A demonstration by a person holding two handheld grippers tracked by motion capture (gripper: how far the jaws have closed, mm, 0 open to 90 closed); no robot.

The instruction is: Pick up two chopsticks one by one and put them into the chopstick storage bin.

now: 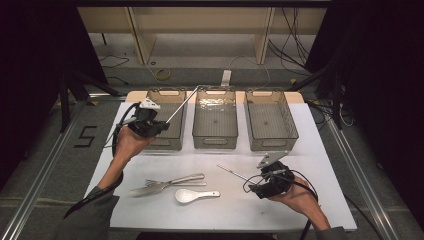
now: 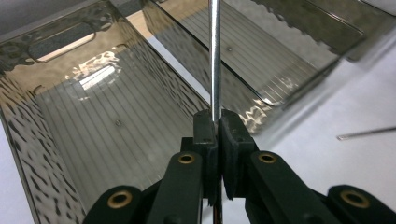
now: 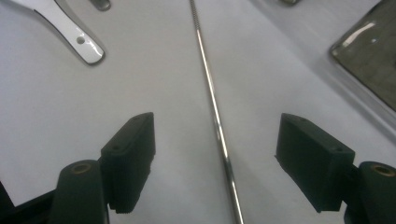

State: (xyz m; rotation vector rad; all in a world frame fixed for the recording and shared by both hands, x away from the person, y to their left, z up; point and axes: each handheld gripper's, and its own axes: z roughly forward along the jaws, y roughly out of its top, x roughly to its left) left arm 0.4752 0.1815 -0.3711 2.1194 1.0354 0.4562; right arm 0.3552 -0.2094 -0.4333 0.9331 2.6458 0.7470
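**Inspector:** Claw status first. Left claw (image 1: pixel 161 126), at centre left of the high view, is clamped on a thin metal chopstick (image 1: pixel 181 104); the rod slants up and right above the left bin (image 1: pixel 176 141). In the left gripper view the pads pinch the rod (image 2: pixel 215 56) near its lower end, with the ribbed bin floor (image 2: pixel 107 140) beneath it.

**Assistant:** And the right claw?

**Inspector:** Right claw (image 1: pixel 256 179), lower right of the high view, stands wide apart and holds nothing. The second chopstick (image 3: pixel 215 116) lies flat on the white tabletop (image 3: pixel 56 102), running up the middle of the right gripper view between the two pads and touching neither.

**Assistant:** Larger items?

**Inspector:** Three smoked-plastic bins across the upper tabletop: left, middle bin (image 1: pixel 215 124), right bin (image 1: pixel 271 120). At lower centre: fork (image 1: pixel 170 182), knife (image 1: pixel 150 190), white spoon (image 1: pixel 192 195).

**Assistant:** Advice for the step?

**Inspector:** My judgement: lower the right claw until its tips nearly graze the surface, keep the rod centred, then close squarely across it. A thin round rod rolls easily, so an off-centre pinch could flick it away. On the left, tip the rod down inside the bin walls before letting go.
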